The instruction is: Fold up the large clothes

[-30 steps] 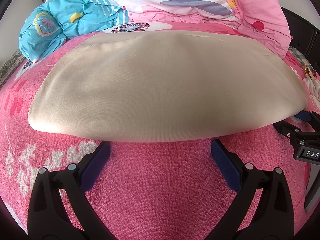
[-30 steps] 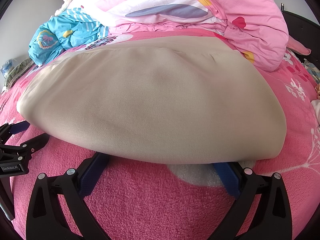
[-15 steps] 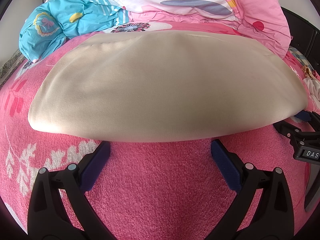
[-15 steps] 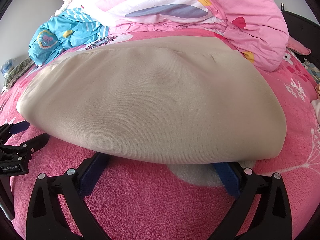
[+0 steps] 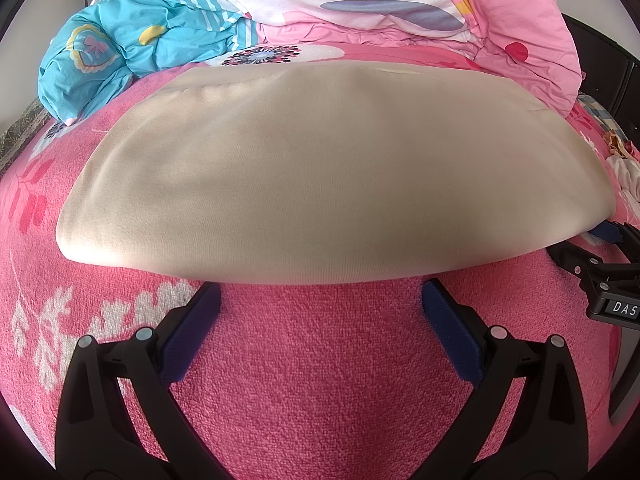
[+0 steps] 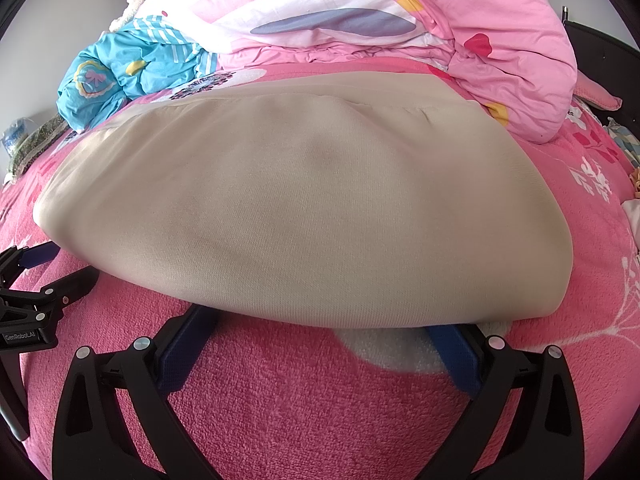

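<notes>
Looking along your left gripper [image 5: 320, 300], you see its jaws spread wide and empty, the blue pads [image 5: 444, 312] tucked just under the near edge of the beige garment [image 5: 320, 184], which lies folded flat mid-bed on the pink blanket [image 5: 320, 360]. Your right gripper [image 5: 596, 264] sits at the garment's right corner.

From your right gripper [image 6: 320, 328], the jaws also gape wide, holding nothing, tips at the garment's [image 6: 300, 216] near edge. The quilt [image 6: 360, 20] is heaped behind it; your left gripper [image 6: 44, 276] rests open at its left corner.
</notes>
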A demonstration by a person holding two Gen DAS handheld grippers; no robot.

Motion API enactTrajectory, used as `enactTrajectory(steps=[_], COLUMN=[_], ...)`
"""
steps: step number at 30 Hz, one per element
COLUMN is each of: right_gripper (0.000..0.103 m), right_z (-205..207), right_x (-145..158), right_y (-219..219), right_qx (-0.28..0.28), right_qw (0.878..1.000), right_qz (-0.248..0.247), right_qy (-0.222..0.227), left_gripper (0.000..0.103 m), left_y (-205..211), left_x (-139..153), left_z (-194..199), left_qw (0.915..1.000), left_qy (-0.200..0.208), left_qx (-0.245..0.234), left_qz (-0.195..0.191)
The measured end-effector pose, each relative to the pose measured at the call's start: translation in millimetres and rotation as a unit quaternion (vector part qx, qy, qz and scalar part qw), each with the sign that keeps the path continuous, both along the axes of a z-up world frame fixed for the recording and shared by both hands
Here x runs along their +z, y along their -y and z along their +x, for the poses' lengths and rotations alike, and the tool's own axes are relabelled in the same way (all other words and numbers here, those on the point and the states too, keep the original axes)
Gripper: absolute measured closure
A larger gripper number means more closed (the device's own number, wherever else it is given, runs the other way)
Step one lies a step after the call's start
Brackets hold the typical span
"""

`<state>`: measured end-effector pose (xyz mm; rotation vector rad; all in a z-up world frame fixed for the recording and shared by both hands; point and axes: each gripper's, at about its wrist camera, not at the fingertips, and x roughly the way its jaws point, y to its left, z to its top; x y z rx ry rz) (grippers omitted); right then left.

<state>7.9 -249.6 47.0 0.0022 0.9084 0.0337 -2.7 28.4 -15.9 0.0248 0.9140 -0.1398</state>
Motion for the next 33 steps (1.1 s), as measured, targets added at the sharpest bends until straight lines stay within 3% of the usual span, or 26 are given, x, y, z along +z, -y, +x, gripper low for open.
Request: enactTrajectory(steps=[33], right_gripper=[0.006], right_z=[0.1], right_x=[-0.4], right_y=[0.4], right_qx=[0.000], right_qw=[1.000], right_qz=[0.000], right_qy=[0.000], left_gripper=[0.006], left_y=[0.0], left_x=[0.0], left_z=[-0.4], left_qw=[1.0000], left_qy=[0.000], left_qx=[0.000], left_qz=[0.000])
